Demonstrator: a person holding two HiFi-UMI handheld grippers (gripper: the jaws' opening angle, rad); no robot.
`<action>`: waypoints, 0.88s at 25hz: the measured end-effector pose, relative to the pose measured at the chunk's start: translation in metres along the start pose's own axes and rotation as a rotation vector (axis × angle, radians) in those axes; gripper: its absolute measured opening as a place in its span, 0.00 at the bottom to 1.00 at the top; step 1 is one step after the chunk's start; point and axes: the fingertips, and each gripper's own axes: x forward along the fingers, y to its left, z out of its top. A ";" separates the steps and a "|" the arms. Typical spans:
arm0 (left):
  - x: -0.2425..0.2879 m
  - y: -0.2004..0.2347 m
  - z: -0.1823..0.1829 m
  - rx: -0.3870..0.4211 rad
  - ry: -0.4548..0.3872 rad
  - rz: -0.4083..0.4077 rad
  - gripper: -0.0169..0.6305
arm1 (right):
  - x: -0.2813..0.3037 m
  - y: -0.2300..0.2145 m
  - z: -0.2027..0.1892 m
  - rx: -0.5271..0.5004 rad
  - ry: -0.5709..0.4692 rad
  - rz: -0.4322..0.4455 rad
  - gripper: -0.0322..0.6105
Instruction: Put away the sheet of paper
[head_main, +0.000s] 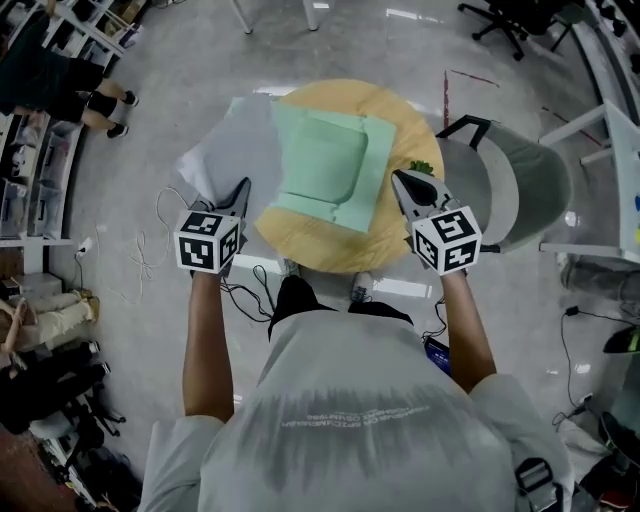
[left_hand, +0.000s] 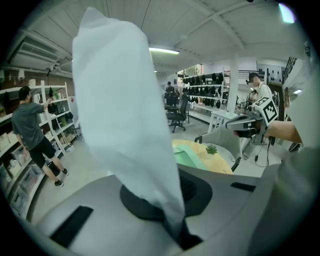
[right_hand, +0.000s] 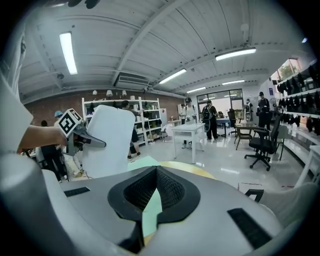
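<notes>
- Pinching the sheet of paper (head_main: 232, 140) at 1 spot, our left tool (head_main: 243, 187) has its jaws pressed together on it. The sheet rises loose from the jaws at the left rim of the round table (head_main: 330, 250), outside the light green folder (head_main: 325, 165).
- Our right tool (head_main: 399, 178) is clamped on a thin green edge of that folder, which lies on the table between the 2 tools.
- Risk 1: the sheet is limp and held at 1 point only. We judge that its free end could buckle or catch on the folder's edge instead of sliding in, so a slow, flat entry would help.
- Risk 2: the right grip is on a thin edge. If it slips, the cover could drop shut. If it drags, the whole folder could slide towards the small plant (head_main: 421, 168) just beside the right tool.
- Risk 3: a sharp tug by the left tool could crease or tear the sheet at the pinch.
- Containers: the folder is the only 1 we see. No white paper shows in it, and we cannot tell whether it holds anything else. We judge that the sheet has not yet gone in.
</notes>
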 end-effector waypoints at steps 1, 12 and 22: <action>0.005 0.006 -0.003 -0.007 0.004 -0.014 0.06 | 0.004 0.001 0.000 0.006 0.004 -0.012 0.09; 0.088 0.082 -0.031 -0.084 0.057 -0.319 0.06 | 0.055 0.015 0.002 0.141 0.029 -0.262 0.09; 0.145 0.098 -0.086 -0.331 0.172 -0.631 0.06 | 0.092 0.029 -0.028 0.235 0.116 -0.368 0.09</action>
